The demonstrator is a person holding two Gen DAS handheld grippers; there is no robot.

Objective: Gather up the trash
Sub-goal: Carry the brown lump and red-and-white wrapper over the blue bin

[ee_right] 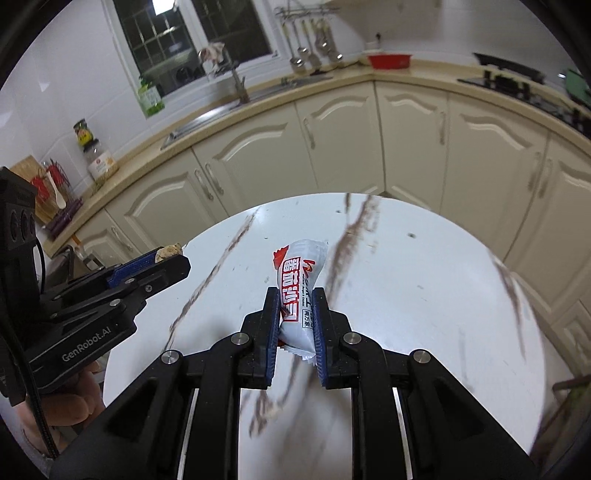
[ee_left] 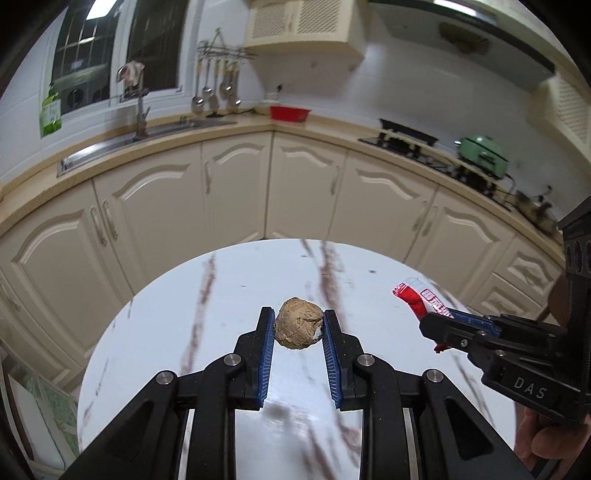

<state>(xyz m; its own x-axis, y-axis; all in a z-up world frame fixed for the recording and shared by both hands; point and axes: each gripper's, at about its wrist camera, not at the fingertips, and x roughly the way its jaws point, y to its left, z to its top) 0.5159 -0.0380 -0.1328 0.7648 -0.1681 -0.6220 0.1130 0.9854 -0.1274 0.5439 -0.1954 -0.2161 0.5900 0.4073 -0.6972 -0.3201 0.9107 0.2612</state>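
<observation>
Round table, one wrapper, one wad

Kitchen at night, lit from ceiling panels mirrored in a dark paned window above a steel sink. White tiled walls all round. Cream cabinet doors with arched panels and metal handles, running under a beige L-shaped countertop. Ladles and spoons on a wall rail, a red basin in the corner, a black gas hob with a green pot to the right, under a range hood. Cream upper cabinet with a lattice front. In the foreground, a round white marble-look table with brown veins.
</observation>
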